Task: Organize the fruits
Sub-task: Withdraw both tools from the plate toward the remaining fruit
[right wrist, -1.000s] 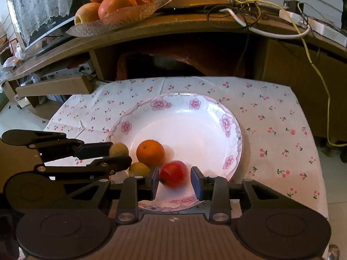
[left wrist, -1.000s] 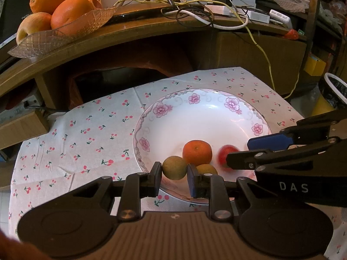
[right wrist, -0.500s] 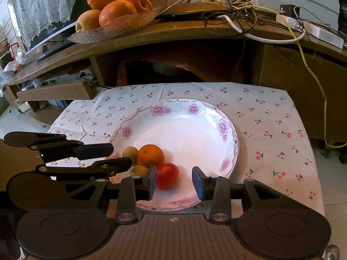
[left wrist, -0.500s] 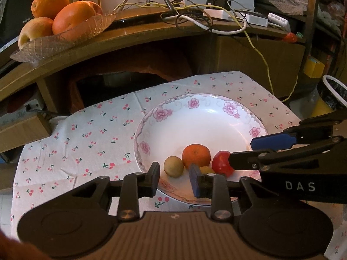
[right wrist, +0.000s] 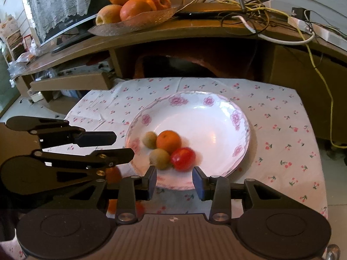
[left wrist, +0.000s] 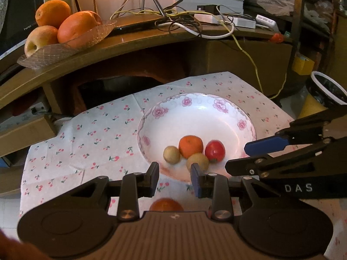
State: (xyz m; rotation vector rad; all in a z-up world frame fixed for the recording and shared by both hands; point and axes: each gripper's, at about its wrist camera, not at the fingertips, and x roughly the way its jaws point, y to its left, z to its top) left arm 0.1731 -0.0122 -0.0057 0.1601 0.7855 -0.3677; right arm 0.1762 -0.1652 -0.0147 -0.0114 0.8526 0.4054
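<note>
Cherry-print cloth (left wrist: 91,138) covers low table, w/ tangled cables (left wrist: 186,19) on wooden shelf (left wrist: 134,43) behind & lace curtain (right wrist: 58,6) at far left.

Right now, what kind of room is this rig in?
Probably a lived-in home room, not a lab. A cherry-print tablecloth under a floral plate of fruit, a glass fruit dish and tangled cables on a wooden desk, lace curtain behind.
</note>
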